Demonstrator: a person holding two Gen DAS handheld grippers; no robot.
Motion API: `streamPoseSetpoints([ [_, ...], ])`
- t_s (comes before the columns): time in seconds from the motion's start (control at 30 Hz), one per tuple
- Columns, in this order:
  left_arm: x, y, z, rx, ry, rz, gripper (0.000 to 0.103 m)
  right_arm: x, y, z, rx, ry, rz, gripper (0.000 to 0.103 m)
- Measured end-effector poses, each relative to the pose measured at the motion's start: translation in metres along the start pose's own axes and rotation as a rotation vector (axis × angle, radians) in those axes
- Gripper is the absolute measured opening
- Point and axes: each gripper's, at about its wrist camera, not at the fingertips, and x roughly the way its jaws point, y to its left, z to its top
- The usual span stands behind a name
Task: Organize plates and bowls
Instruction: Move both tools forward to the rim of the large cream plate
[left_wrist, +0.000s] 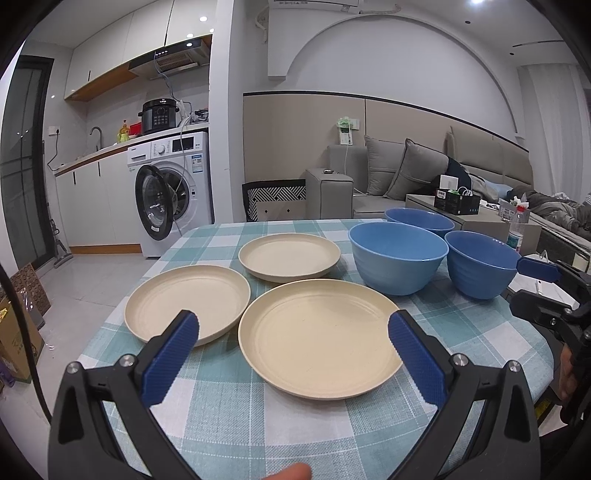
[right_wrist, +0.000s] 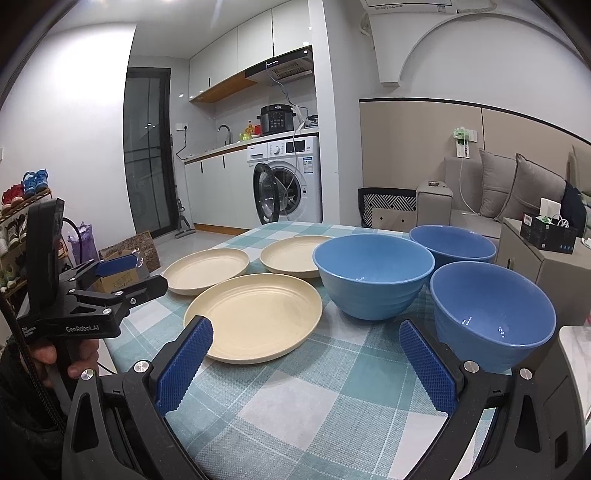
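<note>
Cream plates (left_wrist: 319, 341), 3, light, stiff, slick: pinch rim nearest left tool (left_wrist: 293, 343). Blue bowls (right_wrist: 493, 317) ahead of right tool (right_wrist: 306, 350). Both tools apart, empty.

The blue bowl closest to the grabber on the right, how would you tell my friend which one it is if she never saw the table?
Find the table with the teal checked tablecloth; three cream plates sit on one side, three blue bowls on the other. The nearest blue bowl stands just ahead of the right gripper. Unlike the widest bowl beside the plates and the far bowl behind, it sits at the table's near edge.
</note>
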Motion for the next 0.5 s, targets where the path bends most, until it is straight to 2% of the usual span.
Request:
streamPoseSetpoints([
  [0.2, -0.001, -0.002, 0.006, 0.015, -0.004, 0.002, 0.103, 0.005, 0.003, 0.009, -0.021, 0.018, -0.044, 0.103],
  [0.5, 0.003, 0.000, 0.024, 0.020, -0.010, 0.014, 0.103, 0.009, 0.008, 0.024, -0.043, 0.031, -0.064, 0.103],
])
